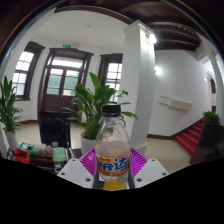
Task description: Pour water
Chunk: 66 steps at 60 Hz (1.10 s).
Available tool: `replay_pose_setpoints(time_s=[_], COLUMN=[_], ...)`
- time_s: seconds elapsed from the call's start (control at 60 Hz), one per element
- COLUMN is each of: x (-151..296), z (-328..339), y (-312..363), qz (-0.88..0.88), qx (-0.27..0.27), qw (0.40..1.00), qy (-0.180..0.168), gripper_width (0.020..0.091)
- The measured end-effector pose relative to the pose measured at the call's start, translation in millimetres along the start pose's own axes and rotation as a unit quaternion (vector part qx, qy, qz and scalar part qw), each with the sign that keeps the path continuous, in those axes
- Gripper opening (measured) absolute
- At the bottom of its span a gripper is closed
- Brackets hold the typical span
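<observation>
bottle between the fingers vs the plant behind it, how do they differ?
The bottle stands close, between the gripper fingers; the plant stands far beyond them. The bottle holds orange liquid under a dark cap; the plant is green and leafy. The bottle looks rigid and narrow; the plant spreads wide. Both stand upright.

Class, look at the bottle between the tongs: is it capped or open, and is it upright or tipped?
Capped and upright. The bottle bears a dark cap on top and stands vertical between the tongs, orange liquid filling most of it.
</observation>
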<state>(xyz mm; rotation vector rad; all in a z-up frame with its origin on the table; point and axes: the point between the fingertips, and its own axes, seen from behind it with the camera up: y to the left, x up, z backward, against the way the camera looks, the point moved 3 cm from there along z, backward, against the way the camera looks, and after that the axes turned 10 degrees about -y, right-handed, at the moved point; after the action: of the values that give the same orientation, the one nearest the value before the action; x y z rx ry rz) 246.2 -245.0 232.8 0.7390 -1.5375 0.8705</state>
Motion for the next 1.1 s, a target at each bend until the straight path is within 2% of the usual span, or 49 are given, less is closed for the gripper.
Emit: replay_pose_setpoints(time_s=[0.217, 0.35, 0.433, 0.467, 0.633, 0.8, 0.833, 0.883, 0.9, 1.1], x=[-110.0, -163.0, -182.3, -178.6, -175.7, -175.2, -178.8, -184.8, -186.4, -188.9], z=[-15.5, -28.2, -35.3, -34.3, -26.7, -27.6, -29.1, -26.8, -25.5, 24.9], y=[-52.1, -53.7, -38.6, -49.4, -45.4, -40.1, -39.5, -40.1, -39.4, -33.3], qz=[-0.038, -0.052, -0.062, -0.065, -0.080, -0.077, -0.076, -0.069, -0.066, -0.053], qx=[-0.014, -0.011, -0.001, -0.004, -0.006, -0.005, -0.008, -0.007, -0.005, 0.018], qw=[0.999, 0.997, 0.997, 0.998, 0.996, 0.997, 0.996, 0.996, 0.996, 0.996], qy=[0.030, 0.050, 0.048, 0.025, 0.025, 0.030, 0.041, 0.059, 0.063, 0.073], gripper_width=[0.0404, 0.0402, 0.0392, 0.0411, 0.0417, 0.0518, 0.0574, 0.0717, 0.0736, 0.0744])
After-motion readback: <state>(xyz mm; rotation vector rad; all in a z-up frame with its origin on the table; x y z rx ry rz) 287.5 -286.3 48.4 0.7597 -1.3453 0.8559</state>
